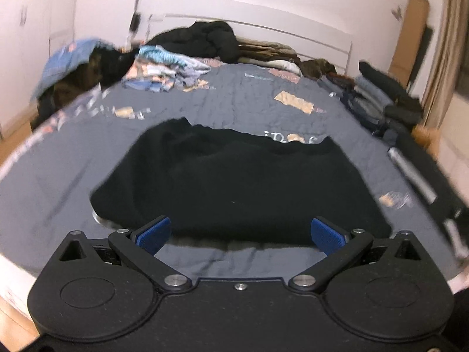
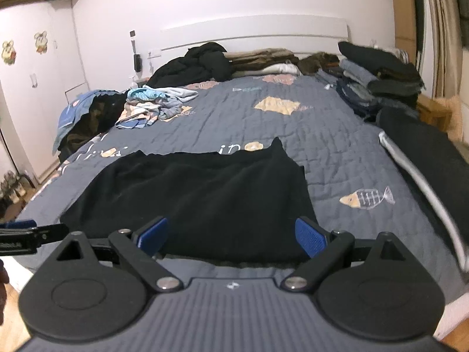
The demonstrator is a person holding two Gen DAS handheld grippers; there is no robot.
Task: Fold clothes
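Black garment [image 2: 187, 202] flat on grey quilt [image 2: 337, 152], right gripper [image 2: 233, 234] fingers spread wide at its near edge, holding nothing

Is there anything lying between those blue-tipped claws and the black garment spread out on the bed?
Nothing visible. The black garment lies flat on the quilt, and only bare quilt shows between its near edge and the open left gripper and right gripper. The clothes piles sit farther back.

Both views are taken low from the foot of the bed [image 1: 234, 94], faced along wide-spread fingers [image 1: 154, 234] toward the headboard [image 2: 255, 29], the black garment [image 2: 190, 199] lying just beyond the fingertips in each and shared with the far clothes piles [image 2: 378, 76].
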